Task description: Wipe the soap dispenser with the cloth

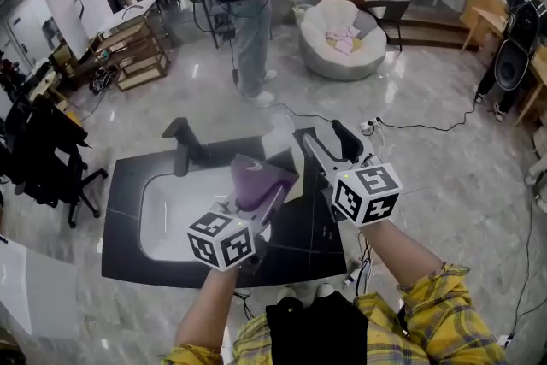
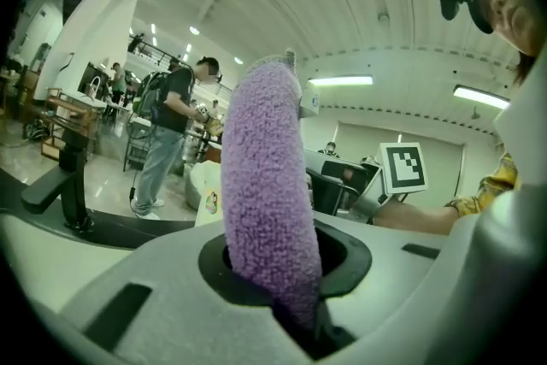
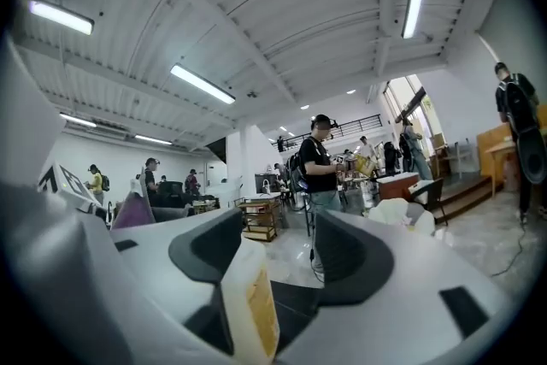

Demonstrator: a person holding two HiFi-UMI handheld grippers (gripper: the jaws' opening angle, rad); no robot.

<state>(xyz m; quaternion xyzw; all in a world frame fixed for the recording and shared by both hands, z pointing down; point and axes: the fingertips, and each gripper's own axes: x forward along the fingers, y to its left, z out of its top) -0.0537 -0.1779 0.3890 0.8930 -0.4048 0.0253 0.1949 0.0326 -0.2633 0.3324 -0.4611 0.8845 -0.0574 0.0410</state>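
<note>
My left gripper is shut on a purple fluffy cloth, which stands up between its jaws in the left gripper view. The soap dispenser is a white bottle with a yellowish label. It sits deep between the jaws of my right gripper, against the left one, and the right gripper view shows it close to the camera. The jaws stand wide on it. Cloth and dispenser are side by side over the counter, and I cannot tell whether they touch.
Below both grippers lies a black countertop with a white sink and a black faucet. A person stands on the glossy floor beyond the counter, near a white beanbag. A cable runs across the floor at right.
</note>
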